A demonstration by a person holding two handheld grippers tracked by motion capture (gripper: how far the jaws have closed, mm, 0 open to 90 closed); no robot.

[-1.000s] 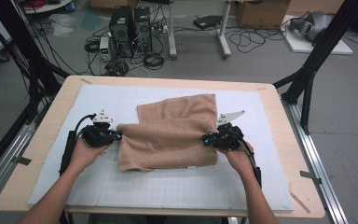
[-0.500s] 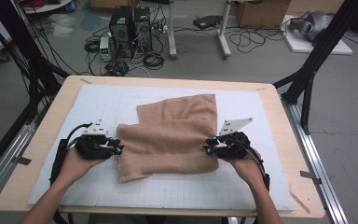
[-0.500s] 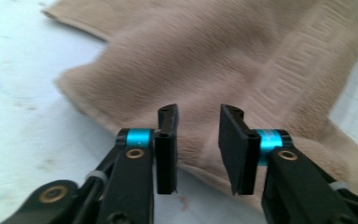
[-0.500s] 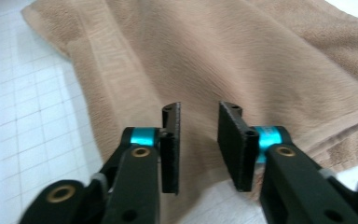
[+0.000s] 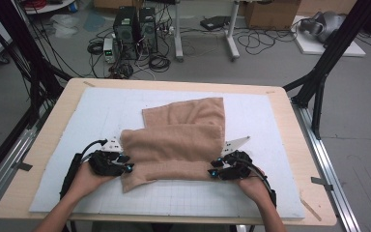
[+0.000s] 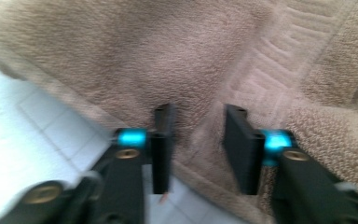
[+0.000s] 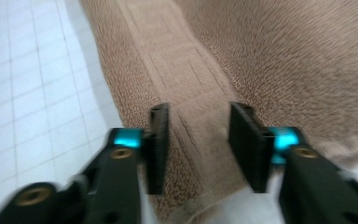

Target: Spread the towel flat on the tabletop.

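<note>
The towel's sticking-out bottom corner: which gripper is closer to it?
Left. The left gripper sits right beside the towel's near-left corner; the right gripper is at the towel's opposite end, far across.

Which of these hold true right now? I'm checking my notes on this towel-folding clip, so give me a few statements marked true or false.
1. The brown towel lies partly folded on the white gridded mat. True.
2. The left gripper is clamped shut on the towel. False: its fingers stand apart, with towel behind the gap; they have just been closing slightly.
3. The right gripper sits at the towel's near right edge. True.
4. The right gripper's fingers pinch a pen. False: they are apart over the towel's woven border.
5. The towel hangs off the wooden table. False: it lies wholly on the mat.
</note>
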